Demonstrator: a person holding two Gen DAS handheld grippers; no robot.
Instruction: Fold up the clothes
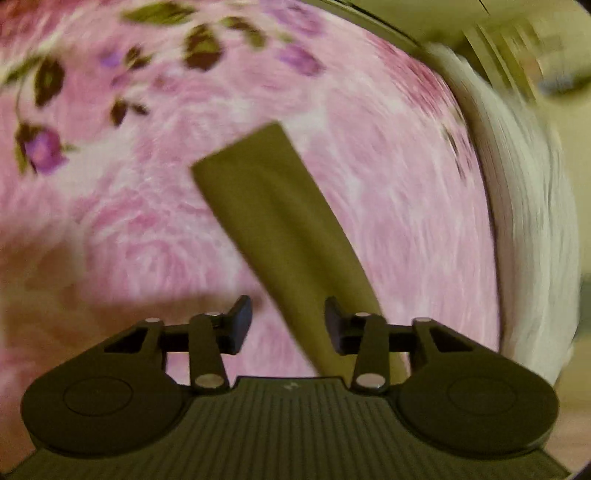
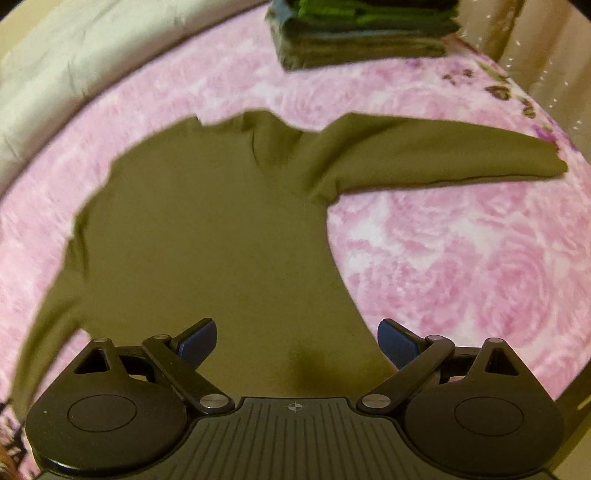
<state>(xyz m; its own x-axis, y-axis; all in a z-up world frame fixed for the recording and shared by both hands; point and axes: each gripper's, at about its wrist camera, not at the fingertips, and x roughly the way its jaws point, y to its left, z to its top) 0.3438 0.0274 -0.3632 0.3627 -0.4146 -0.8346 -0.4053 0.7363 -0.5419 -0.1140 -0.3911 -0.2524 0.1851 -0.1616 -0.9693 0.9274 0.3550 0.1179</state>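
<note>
Two grippers hang over one olive shirt (image 2: 207, 236) spread on a pink rose-print blanket (image 2: 461, 251), and neither holds anything. Left gripper (image 1: 289, 325) stands with its jaws partly apart, a clear gap between the dark pads, above one shirt sleeve (image 1: 273, 221) that runs up and to the left across the blanket; the pads do not press on the cloth. Right gripper (image 2: 297, 343) has its blue-padded jaws spread wide over the lower body of the shirt, with only a dark shadow under the gap.

From the right wrist camera, the shirt lies flat with its neck away from the gripper; one sleeve reaches out to the right, its cuff near the printed border, while the other trails down the left side and is cut off behind the gripper body. The hem is hidden under the same gripper.

One stack of folded clothes (image 2: 362, 33), dark with a green layer, sits at the far edge of the blanket, well apart from the shirt; its top runs out of frame and the number of pieces in it cannot be told. One pale sheet or bedcover (image 2: 55, 74) borders the blanket on the left.

Much of the left wrist view is smeared by motion: the white band (image 1: 524, 206) at the right edge and the shapes beyond it cannot be made out, and the purple-flower print (image 1: 44, 151) is soft.
</note>
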